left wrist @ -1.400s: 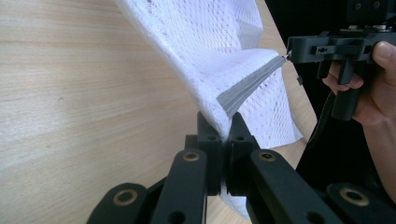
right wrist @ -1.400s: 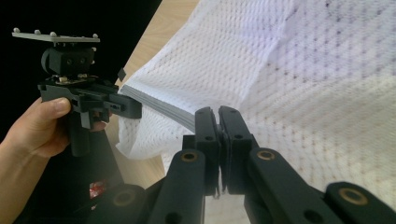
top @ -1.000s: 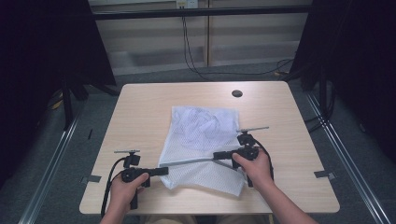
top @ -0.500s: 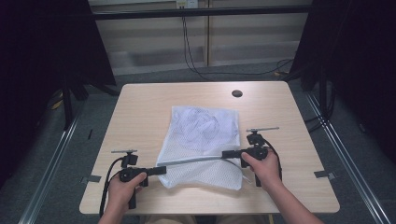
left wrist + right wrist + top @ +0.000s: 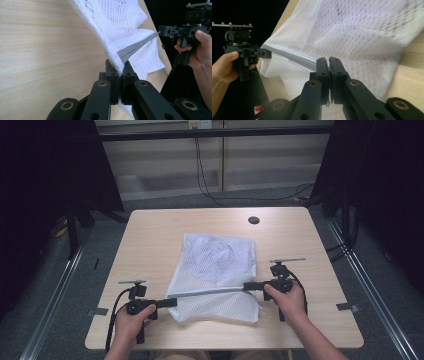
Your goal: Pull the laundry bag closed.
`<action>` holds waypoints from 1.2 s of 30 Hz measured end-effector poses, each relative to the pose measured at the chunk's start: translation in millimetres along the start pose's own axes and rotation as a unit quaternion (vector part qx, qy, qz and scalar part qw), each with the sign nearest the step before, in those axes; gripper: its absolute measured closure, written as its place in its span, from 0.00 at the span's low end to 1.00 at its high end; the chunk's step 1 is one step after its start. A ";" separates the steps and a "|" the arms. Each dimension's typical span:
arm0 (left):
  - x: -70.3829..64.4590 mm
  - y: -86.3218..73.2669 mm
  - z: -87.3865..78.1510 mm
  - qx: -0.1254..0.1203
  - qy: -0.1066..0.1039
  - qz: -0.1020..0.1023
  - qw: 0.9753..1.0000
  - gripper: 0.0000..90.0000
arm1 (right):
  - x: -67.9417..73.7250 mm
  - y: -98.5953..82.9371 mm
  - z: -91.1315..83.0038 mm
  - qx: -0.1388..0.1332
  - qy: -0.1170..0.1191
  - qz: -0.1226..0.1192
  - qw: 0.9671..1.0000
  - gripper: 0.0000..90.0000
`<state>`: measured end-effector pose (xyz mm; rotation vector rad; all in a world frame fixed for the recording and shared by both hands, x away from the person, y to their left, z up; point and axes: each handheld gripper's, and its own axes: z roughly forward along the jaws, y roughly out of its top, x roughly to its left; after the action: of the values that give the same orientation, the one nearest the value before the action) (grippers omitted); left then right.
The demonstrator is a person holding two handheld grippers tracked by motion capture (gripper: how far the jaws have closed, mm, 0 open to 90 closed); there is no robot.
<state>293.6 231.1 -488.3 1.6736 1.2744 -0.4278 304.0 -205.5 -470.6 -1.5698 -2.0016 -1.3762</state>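
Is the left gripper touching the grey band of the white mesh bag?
Touching. In the left gripper view, the left gripper has its jaws closed on the end of the grey band of the mesh bag, no gap between.

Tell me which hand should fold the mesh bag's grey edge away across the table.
Neither alone: left tongs and right tongs each pinch one end of the grey band, stretched taut over the mesh bag.

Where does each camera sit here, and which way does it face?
High view: above the person's side, looking forward and down on the light wooden table; both forearms enter.
Left gripper view: rides the left gripper, facing the white mesh laundry bag; right hand beyond.
Right gripper view: rides the right gripper; left hand beyond.
Both share the bag's grey band.
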 end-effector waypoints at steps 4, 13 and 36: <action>1.2 0.5 -2.3 0.000 -0.001 0.001 1.000 0.97 | -3.3 -0.4 -4.4 -0.005 -0.001 0.001 1.000 0.97; 1.8 0.7 -2.6 0.005 0.003 0.007 1.000 0.97 | -3.9 -1.9 -6.2 -0.004 -0.006 0.001 1.000 0.97; -3.9 2.1 -4.6 0.005 -0.009 0.036 0.999 0.90 | -16.7 -6.5 -20.6 -0.020 -0.013 0.006 1.000 0.96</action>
<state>292.8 232.8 -482.2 1.7146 1.1979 -0.4049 297.9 -231.8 -474.4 -1.6226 -1.9873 -1.4080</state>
